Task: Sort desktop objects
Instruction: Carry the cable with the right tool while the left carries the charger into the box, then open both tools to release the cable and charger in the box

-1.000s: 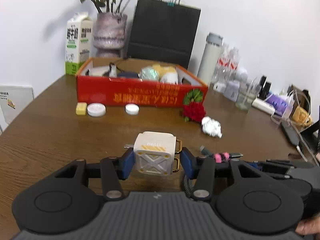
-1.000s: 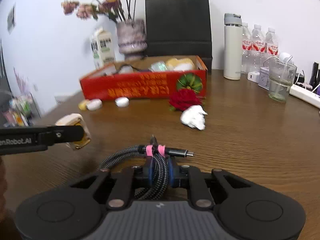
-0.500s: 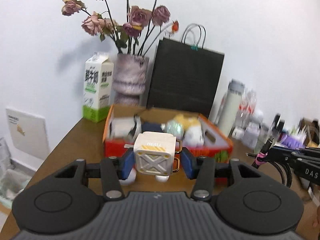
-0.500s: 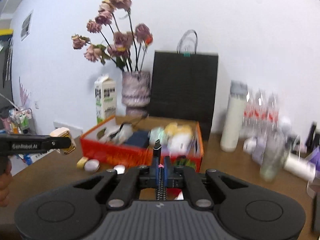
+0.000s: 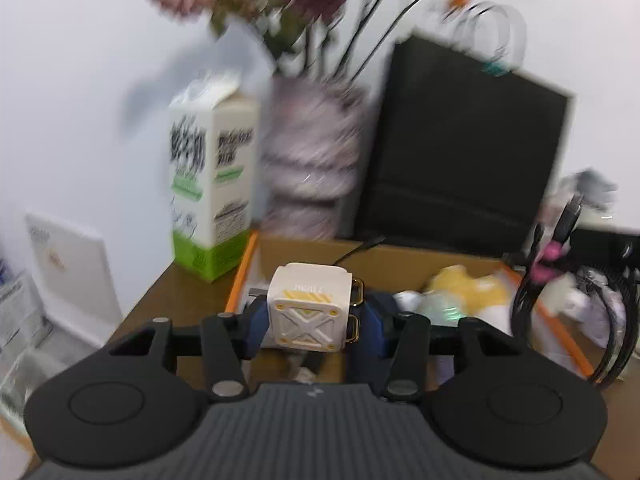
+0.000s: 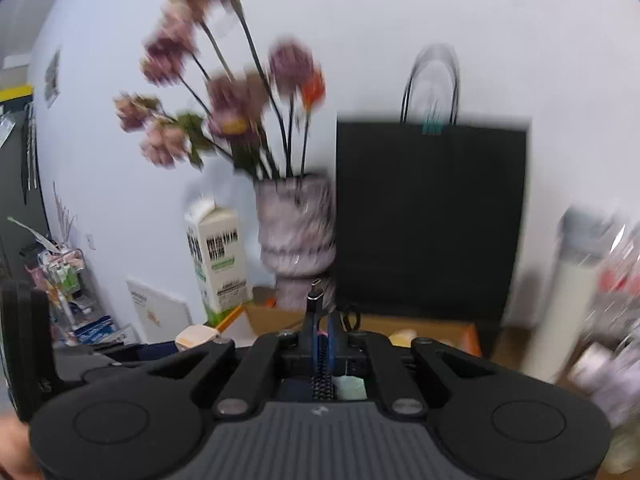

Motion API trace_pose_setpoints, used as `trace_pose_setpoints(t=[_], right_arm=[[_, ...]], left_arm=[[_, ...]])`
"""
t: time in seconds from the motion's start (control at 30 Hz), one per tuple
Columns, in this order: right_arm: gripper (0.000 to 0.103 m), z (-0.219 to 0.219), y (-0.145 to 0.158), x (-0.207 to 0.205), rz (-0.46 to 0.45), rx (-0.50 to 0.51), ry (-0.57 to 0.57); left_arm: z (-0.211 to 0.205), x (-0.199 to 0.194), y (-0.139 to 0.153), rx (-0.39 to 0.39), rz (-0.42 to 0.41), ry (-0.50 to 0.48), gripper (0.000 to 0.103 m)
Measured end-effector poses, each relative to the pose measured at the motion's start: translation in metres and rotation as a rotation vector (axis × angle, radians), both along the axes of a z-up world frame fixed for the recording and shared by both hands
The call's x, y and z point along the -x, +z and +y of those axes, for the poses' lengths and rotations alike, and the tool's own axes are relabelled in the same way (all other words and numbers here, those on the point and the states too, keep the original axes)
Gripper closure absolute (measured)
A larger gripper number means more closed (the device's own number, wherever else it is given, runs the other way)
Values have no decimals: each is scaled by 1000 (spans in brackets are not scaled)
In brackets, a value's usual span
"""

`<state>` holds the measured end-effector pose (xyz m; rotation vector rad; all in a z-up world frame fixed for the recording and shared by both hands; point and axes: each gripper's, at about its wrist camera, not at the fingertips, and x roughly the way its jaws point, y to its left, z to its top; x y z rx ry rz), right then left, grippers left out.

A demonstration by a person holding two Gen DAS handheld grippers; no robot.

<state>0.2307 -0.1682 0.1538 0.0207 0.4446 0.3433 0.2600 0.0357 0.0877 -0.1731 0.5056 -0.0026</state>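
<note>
- The left gripper (image 5: 312, 322) is clamped on the cream cube-shaped plastic charger (image 5: 310, 314), which hangs above the near-left corner of the orange-rimmed cardboard box (image 5: 400, 256).
- The right gripper (image 6: 320, 354) is pinched tight on the black braided cable (image 6: 320, 380), over the same box.
- Judged step: drop both in. Lower each inside the box walls before releasing.
- Keep the cable's loops clear of the box rim and of the grey-pink ribbed vase (image 5: 312, 168) behind the box.
</note>
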Motion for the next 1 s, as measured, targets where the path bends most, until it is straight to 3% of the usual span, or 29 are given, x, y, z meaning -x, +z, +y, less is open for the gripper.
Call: trace_pose_setpoints(t=[0.07, 0.13, 0.17, 0.23, 0.3, 0.37, 0.43, 0.57, 0.63, 0.7, 0.73, 0.8, 0.87, 1.0], right_arm=[[99, 8, -33, -28, 74, 16, -32], [99, 11, -70, -53, 168, 71, -77], [98, 9, -84, -57, 149, 85, -114], [97, 8, -93, -62, 122, 152, -182], [96, 2, -94, -70, 170, 144, -211], [93, 0, -96, -78, 205, 158, -207], [90, 3, -99, -80, 202, 205, -180], [87, 5, -95, -81, 250, 289, -120], [82, 0, -89, -73, 289, 249, -64], [76, -9, -75, -60, 266, 180, -37], [64, -13, -68, -54, 255, 169, -48], [54, -22, -52, -40, 236, 174, -104], [54, -31, -39, -28, 228, 169, -114], [47, -50, -25, 0, 237, 131, -128]], left_arm=[[-4, -13, -14, 1, 44, -18, 53], [-12, -17, -21, -62, 69, -64, 53], [-17, -18, -26, -107, 74, -94, 53], [-24, -24, -38, -165, 121, -137, 54], [-31, -25, -45, -207, 139, -145, 57], [-30, -25, -47, -179, 144, -145, 53], [-26, -23, -43, -128, 153, -183, 42], [-7, -12, -19, 9, 111, -185, 38], [4, -5, -2, 47, 62, -161, 30], [11, 6, 14, 54, 9, -128, 22], [13, 15, 21, 50, -17, -118, 15], [16, 30, 29, 44, -43, -115, 12], [15, 41, 30, 47, -41, -108, 6], [10, 61, 24, 6, 9, -79, 3]])
